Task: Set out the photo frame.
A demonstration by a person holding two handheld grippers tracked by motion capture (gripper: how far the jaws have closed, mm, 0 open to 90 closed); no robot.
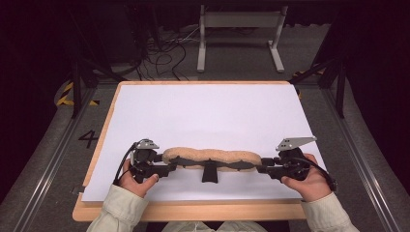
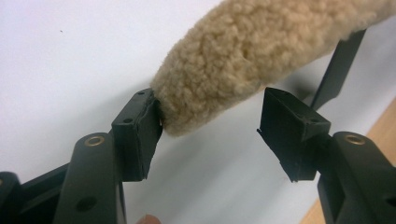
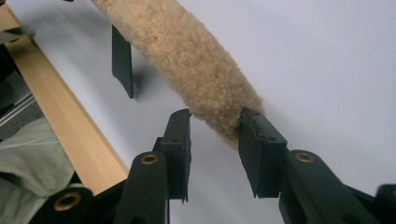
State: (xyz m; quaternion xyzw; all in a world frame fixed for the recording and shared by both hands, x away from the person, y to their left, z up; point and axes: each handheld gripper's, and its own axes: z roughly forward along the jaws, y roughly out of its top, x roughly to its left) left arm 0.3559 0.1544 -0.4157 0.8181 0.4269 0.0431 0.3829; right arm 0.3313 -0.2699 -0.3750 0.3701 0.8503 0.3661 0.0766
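A long tan fleece roll (image 1: 210,157) lies crosswise on the white sheet (image 1: 208,111) near the front edge, with a flat black strip and tab (image 1: 210,171) along its near side. My left gripper (image 1: 169,165) stands open at the roll's left end (image 2: 243,60). One pad (image 2: 140,128) touches the fleece tip and the other pad (image 2: 289,128) stands apart from it. My right gripper (image 1: 263,167) straddles the right end (image 3: 196,70). Its pads (image 3: 261,149) rest lightly against the fleece, which looks unsqueezed. The black strip (image 3: 122,60) shows beside the roll.
The white sheet covers a wooden board whose bare front edge (image 1: 193,210) lies just behind my hands. A pale sleeve (image 3: 28,158) hangs off that edge. Beyond the board are floor cables (image 1: 164,53) and a white frame's legs (image 1: 239,29).
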